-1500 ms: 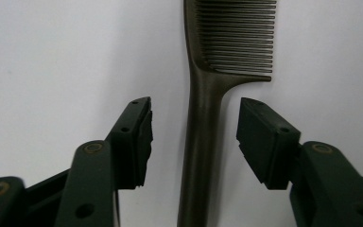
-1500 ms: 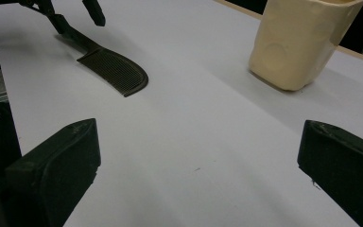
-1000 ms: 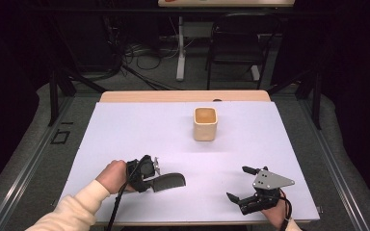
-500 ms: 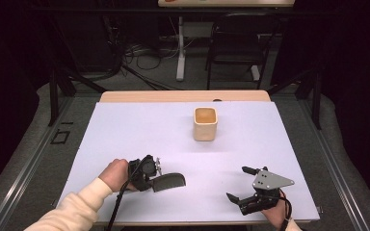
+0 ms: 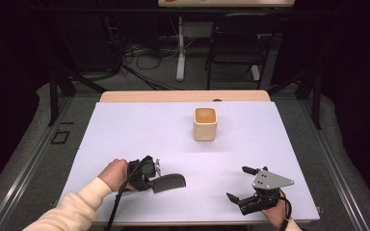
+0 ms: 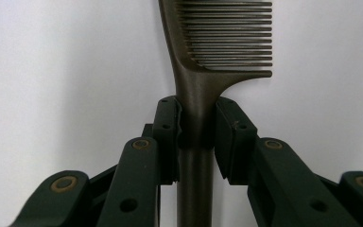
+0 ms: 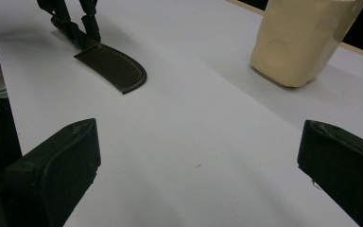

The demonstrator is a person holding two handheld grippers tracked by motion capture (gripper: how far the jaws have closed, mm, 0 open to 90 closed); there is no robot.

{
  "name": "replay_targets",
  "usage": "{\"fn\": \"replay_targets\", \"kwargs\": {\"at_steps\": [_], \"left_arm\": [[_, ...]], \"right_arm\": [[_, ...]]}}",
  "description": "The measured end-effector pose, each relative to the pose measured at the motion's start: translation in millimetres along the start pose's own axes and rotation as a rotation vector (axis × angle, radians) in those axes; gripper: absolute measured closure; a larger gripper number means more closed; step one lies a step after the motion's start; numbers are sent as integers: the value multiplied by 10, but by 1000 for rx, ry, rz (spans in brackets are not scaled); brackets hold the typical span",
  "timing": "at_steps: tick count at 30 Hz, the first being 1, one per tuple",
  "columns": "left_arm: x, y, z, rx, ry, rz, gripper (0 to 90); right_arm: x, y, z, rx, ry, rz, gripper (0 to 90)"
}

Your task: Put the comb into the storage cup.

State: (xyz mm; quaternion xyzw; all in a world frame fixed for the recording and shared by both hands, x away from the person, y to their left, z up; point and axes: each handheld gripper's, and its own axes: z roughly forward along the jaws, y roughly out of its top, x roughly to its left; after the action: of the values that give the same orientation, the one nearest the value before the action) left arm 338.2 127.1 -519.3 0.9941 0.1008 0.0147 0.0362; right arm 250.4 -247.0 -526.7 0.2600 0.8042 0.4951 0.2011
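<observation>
A dark comb (image 5: pixel 169 182) lies near the front left of the white table (image 5: pixel 125 125). My left gripper (image 5: pixel 150 176) is shut on its handle. In the left gripper view both jaws press the handle of the comb (image 6: pixel 208 56), whose teeth point right. The right gripper view shows the comb (image 7: pixel 116 68) flat on the table with the left gripper (image 7: pixel 75 23) holding its end. A cream square cup (image 5: pixel 205 123) stands upright at the table's middle back; the cup (image 7: pixel 307 38) is at the upper right of the right gripper view. My right gripper (image 5: pixel 238 184) rests open at the front right, holding nothing.
A wooden strip (image 5: pixel 183 96) edges the table's far side. Beyond it stand a dark chair (image 5: pixel 238 45), a white table leg (image 5: pixel 180 48) and floor cables (image 5: pixel 135 53). Metal rails (image 5: pixel 33 159) run along both sides of the table.
</observation>
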Motion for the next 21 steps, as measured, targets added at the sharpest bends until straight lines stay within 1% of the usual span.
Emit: {"fn": "replay_targets", "kwargs": {"at_steps": [2, 4, 5, 6, 8, 10, 11, 13, 15, 16, 18, 20, 21], "left_arm": [[-11, -15, -19, -27, 8, -4, 722], [-14, -18, -37, -28, 6, -2, 721], [-18, -26, -43, -41, -4, -8, 721], [-31, -34, -62, -46, 9, -11, 721], [-34, -39, -72, -49, 7, -12, 722], [-33, -53, -100, -66, 9, -20, 722], [-33, -53, -100, -66, 9, -20, 722], [-39, -63, -127, -84, 23, -32, 722], [-30, -70, -142, -96, 11, -36, 721], [-34, -70, -150, -98, 22, -35, 721], [-34, -75, -164, -109, 28, -43, 721], [-32, -84, -176, -124, 29, -54, 721], [-32, -84, -176, -124, 29, -54, 721]], "right_arm": [[0, 0, 0, 1, -1, 0, 0], [0, 0, 0, 1, -1, 0, 0], [0, 0, 0, 0, -1, 0, 0], [0, 0, 1, 1, -2, 0, 0], [0, 0, 1, 2, -2, 0, 0], [0, 0, 1, 2, -3, 0, 0], [0, 0, 1, 2, -4, 0, 0], [0, 0, 1, 2, -4, 0, 0], [-1, 0, 1, 2, -4, 0, 0], [-1, 0, 1, 2, -4, 0, 0], [-1, -1, 1, 2, -4, 0, 0], [-1, 0, 1, 2, -5, 0, 0], [-1, -1, 1, 2, -5, 0, 0]]}}
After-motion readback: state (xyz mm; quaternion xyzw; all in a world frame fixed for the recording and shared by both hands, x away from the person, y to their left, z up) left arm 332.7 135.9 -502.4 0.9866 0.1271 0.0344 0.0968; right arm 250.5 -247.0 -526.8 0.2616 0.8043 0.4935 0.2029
